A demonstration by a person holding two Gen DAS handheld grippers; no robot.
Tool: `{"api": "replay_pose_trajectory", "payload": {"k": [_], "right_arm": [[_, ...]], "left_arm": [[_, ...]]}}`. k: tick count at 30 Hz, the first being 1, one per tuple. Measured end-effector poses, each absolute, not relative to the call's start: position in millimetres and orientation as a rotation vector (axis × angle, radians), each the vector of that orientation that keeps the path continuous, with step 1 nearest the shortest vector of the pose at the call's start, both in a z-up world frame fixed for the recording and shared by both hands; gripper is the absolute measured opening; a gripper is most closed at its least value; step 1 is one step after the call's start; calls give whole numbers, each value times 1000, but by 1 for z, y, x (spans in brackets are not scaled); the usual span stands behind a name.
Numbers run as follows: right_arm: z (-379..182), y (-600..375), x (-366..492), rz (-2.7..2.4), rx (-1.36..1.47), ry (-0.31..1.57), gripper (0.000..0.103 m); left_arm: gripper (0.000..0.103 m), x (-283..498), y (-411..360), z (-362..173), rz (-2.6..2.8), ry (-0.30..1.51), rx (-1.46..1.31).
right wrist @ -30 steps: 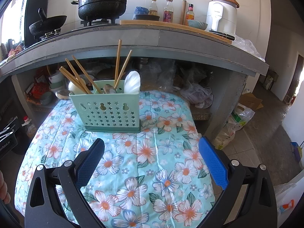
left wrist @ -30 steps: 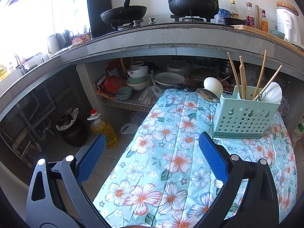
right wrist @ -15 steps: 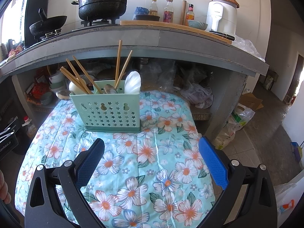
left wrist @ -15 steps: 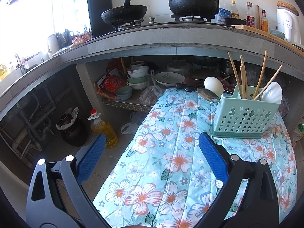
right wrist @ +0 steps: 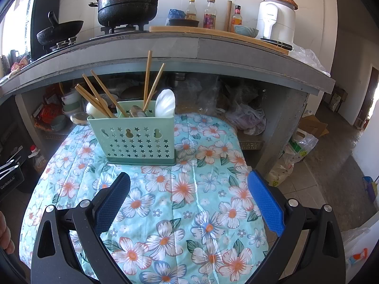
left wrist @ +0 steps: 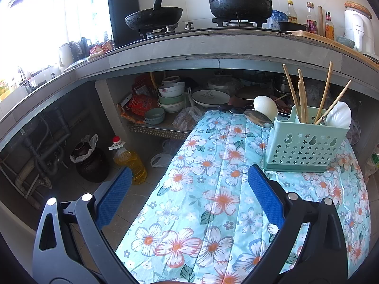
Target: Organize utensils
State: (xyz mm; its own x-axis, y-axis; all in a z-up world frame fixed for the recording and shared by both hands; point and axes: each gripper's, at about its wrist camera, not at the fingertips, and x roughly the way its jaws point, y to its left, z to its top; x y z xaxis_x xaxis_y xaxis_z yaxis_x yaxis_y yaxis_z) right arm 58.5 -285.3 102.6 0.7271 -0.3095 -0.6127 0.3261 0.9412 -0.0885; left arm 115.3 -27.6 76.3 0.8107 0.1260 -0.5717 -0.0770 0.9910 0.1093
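Observation:
A mint-green perforated utensil holder [left wrist: 305, 144] [right wrist: 136, 139] stands on the floral tablecloth [left wrist: 213, 189] [right wrist: 180, 201]. It holds several wooden chopsticks [left wrist: 299, 94] [right wrist: 148, 80], white spoons [left wrist: 340, 116] [right wrist: 165, 103] and a metal spoon [left wrist: 258, 118] [right wrist: 138, 111]. My left gripper [left wrist: 189, 184] is open and empty, in front and to the left of the holder. My right gripper [right wrist: 189, 189] is open and empty, in front of the holder.
A concrete counter [left wrist: 213, 45] [right wrist: 213, 47] overhangs the table's far end, with a wok [left wrist: 154, 19], a pot [right wrist: 128, 4], bottles and a white appliance [right wrist: 277, 21]. Bowls and plates [left wrist: 173, 94] sit beneath it. An oil bottle [left wrist: 128, 161] and a dark jar [left wrist: 90, 163] stand on the floor at left.

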Motion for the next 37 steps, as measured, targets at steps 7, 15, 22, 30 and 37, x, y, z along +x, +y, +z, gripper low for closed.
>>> {"api": "replay_pose_trajectory", "payload": {"k": [7, 15, 22, 30, 37], "right_arm": [[103, -286, 58, -350, 27, 671, 96], [103, -286, 58, -349, 29, 669, 96], [102, -287, 57, -350, 29, 669, 96], [104, -286, 57, -349, 28, 666, 96], [104, -287, 56, -348, 28, 664, 96]], "left_arm": [[95, 115, -28, 76, 108, 617, 83], [95, 116, -28, 76, 108, 617, 82], [95, 115, -28, 77, 109, 617, 83], [95, 116, -27, 77, 104, 621, 84], [95, 116, -29, 76, 100, 623, 86]]}}
